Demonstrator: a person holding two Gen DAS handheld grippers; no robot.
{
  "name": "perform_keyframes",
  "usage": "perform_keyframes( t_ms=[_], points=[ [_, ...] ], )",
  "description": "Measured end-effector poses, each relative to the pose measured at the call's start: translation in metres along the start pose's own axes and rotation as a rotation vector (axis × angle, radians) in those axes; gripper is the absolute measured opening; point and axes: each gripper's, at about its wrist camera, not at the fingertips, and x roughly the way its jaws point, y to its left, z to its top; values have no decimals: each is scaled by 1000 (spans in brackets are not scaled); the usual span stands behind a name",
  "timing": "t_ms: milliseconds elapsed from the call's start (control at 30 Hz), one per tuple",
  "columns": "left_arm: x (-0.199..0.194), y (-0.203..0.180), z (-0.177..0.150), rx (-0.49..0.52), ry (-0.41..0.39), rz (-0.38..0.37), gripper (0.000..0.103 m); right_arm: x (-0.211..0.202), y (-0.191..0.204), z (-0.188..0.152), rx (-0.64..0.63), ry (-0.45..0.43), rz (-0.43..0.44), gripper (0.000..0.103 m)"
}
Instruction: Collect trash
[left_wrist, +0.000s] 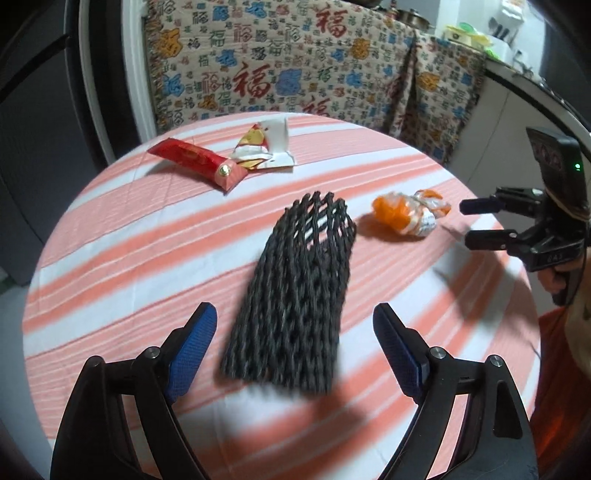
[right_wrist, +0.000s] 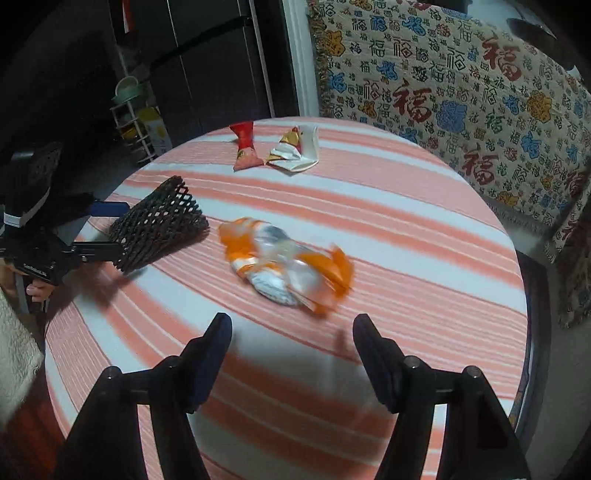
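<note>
You have a round table under an orange-and-white striped cloth (left_wrist: 122, 236), a patterned character-print throw (left_wrist: 295, 62) draped just behind it, a dark refrigerator (right_wrist: 207, 62) to one side, and a small white rack (right_wrist: 135, 122) beside that.

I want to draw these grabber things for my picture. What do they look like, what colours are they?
Each grabber is black plastic with two long fingers. The left gripper has bright blue bumpy pads inside its fingers and shiny silver bolts. The right gripper looks the same, with a black box on top showing a tiny green light, and small white numbers on its body.
</note>
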Motion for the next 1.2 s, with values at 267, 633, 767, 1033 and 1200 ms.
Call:
perform_keyframes(
  t_ms=[267,633,767,1033,1200],
  points=[
    [16,8,0,-77,34,-52,9,16,-26,21,59,-48,-5,70],
    [1,30,-8,-248,-9,13,9,19,11,7,81,98,255,52],
    [4,27,-7,-251,-10,18,9,-2,30,4,-24,23,166,69],
    [12,11,-4,-240,-2,23,9,24,14,26,59,-33,98,72],
    [7,4,-1,-236,-24,11,9,51,25,23,62,58,88,38]
  ],
)
